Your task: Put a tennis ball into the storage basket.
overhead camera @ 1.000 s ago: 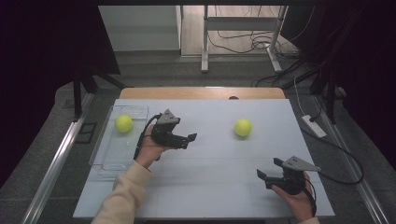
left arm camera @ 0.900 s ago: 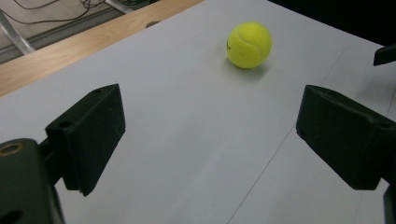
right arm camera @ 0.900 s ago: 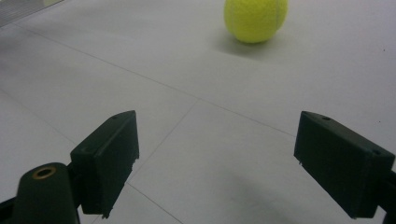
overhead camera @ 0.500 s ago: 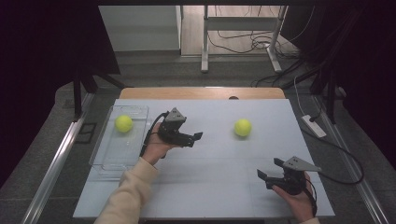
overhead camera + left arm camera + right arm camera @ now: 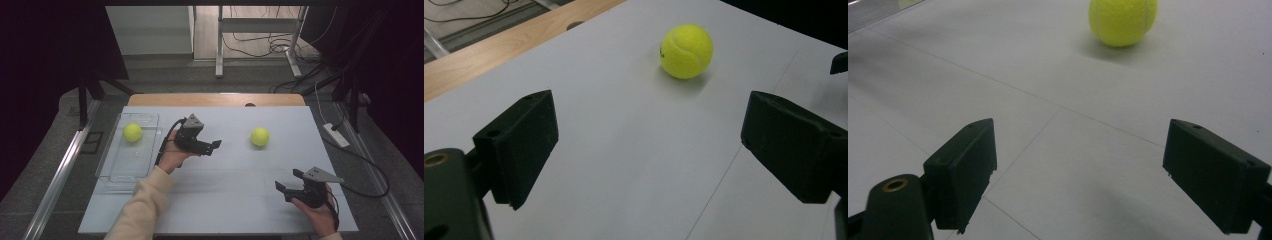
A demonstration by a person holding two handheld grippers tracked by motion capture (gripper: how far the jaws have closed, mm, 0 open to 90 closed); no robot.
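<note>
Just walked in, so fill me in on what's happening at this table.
A person holds a two-jaw tool in each hand over a white table. The left tool is open and empty, pointed at the loose tennis ball lying on the table, with a gap between them. The right tool is open too, near the front right edge. A second tennis ball already sits in the clear tray at the left.

A yellow tennis ball (image 5: 260,136) is seen resting free on the white worktop (image 5: 230,210), right of centre.
</note>
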